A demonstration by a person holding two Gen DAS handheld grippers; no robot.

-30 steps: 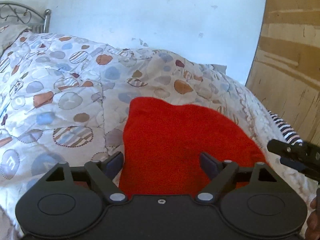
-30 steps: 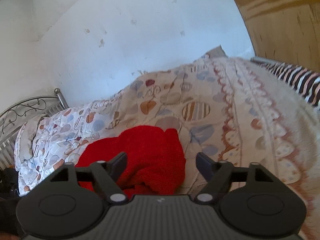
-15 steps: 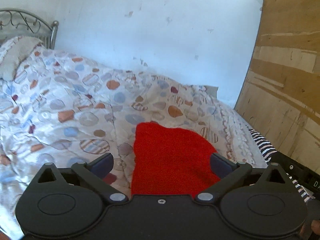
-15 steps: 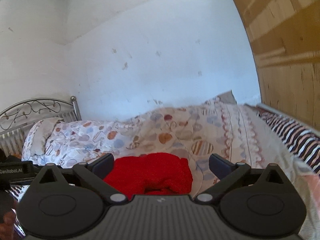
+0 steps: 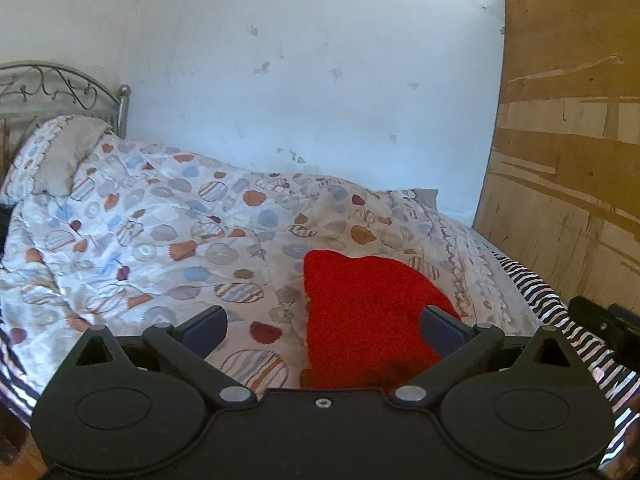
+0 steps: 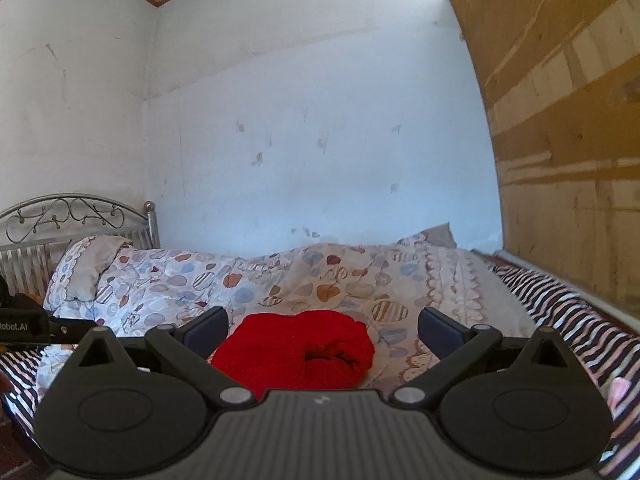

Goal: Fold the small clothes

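A small red knitted garment [image 5: 368,312] lies folded in a compact bundle on the patterned quilt [image 5: 160,240]. My left gripper [image 5: 322,322] hangs back from it and above it, jaws wide open and empty. In the right wrist view the same red garment [image 6: 296,344] shows a rolled opening on its right side. My right gripper [image 6: 324,324] is also open, clear of the cloth and pointing level. Each gripper shows at the edge of the other's view: the right gripper [image 5: 600,320] and the left gripper [image 6: 36,326].
A striped sheet [image 6: 560,312] covers the bed under the quilt. A pillow [image 5: 60,152] and a metal headboard [image 6: 60,216] stand at the far left. A white wall runs behind the bed and a wooden board [image 5: 560,160] closes the right side.
Both grippers have drawn back and risen away from the red garment, which now looks smaller and farther off. Their jaws have spread wider. The garment stays on the quilt.
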